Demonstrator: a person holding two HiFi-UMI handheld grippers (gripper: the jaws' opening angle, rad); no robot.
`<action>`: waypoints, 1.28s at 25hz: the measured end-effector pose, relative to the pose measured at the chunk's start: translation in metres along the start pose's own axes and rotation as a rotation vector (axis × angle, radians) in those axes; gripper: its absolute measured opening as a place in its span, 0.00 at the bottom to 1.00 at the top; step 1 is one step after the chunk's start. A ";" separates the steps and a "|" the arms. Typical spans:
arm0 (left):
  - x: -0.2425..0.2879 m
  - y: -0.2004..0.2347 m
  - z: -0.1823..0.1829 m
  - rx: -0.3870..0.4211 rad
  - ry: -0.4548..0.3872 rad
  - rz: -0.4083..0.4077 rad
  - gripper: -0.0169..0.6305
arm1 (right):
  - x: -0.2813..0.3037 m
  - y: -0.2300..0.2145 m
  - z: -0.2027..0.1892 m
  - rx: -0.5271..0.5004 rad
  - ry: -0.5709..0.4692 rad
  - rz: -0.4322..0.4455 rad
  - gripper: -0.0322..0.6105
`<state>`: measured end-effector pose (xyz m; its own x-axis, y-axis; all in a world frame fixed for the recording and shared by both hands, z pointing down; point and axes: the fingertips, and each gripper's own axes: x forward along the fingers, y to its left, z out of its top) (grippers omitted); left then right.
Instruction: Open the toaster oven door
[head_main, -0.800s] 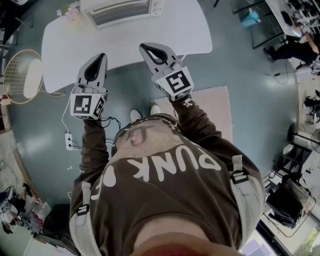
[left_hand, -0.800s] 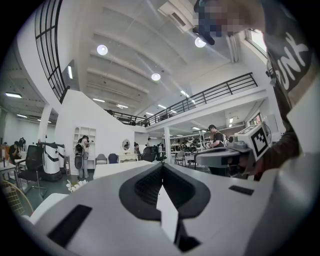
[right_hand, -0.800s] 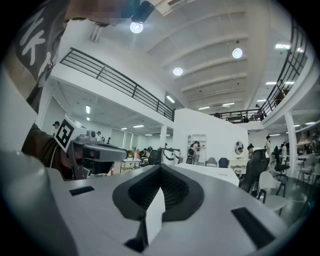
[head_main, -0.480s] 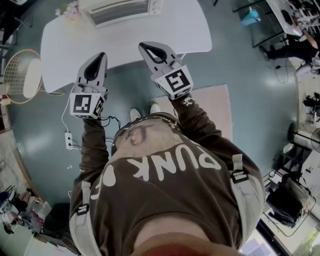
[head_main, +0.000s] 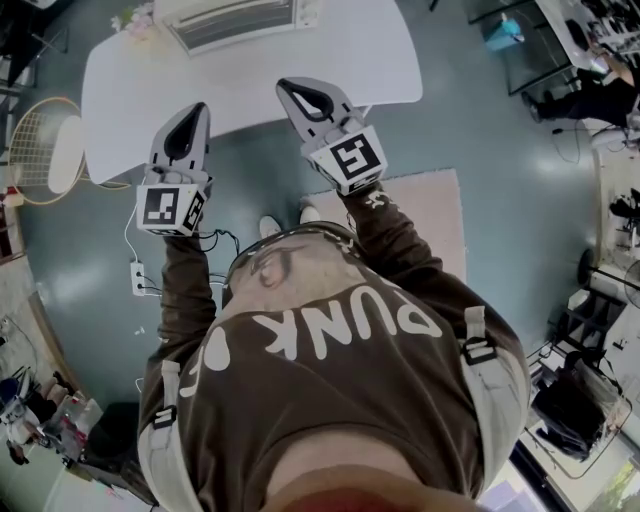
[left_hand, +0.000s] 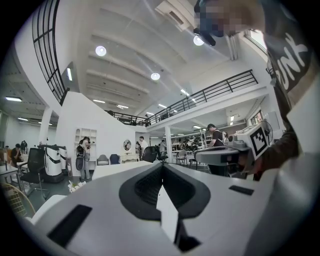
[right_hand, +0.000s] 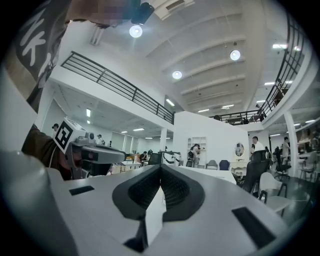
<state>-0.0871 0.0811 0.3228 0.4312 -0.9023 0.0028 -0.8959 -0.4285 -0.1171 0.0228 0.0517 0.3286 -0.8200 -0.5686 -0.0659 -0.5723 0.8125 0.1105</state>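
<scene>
While both hovered short of the toaster oven (head_main: 235, 22) | left gripper (head_main: 196, 110): jaws pressed together, empty | right gripper (head_main: 287, 88): likewise

The place is looking like a large open-plan office or lab hall. A railed mezzanine (right_hand: 120, 87) is running high above and to the left of the right gripper (right_hand: 161, 167), and round ceiling lights (right_hand: 177, 75) are shining overhead. People (left_hand: 82, 150) are standing among office chairs (left_hand: 102, 160) far beyond the left gripper (left_hand: 161, 165), and cluttered workbenches (head_main: 600, 30) are lining the teal floor (head_main: 500, 150) well off to the right gripper's right.
</scene>
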 end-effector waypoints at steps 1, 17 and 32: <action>0.002 -0.004 0.001 0.001 0.001 0.003 0.03 | -0.003 -0.003 0.000 0.000 0.001 0.002 0.07; 0.026 -0.029 -0.011 -0.009 0.059 0.039 0.03 | -0.021 -0.040 -0.024 0.061 0.029 0.028 0.13; 0.130 0.101 -0.040 -0.044 0.033 -0.053 0.03 | 0.112 -0.139 -0.065 0.051 0.193 -0.177 0.15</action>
<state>-0.1262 -0.0814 0.3510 0.4748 -0.8791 0.0406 -0.8762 -0.4766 -0.0722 0.0111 -0.1334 0.3705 -0.6927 -0.7126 0.1111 -0.7106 0.7007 0.0637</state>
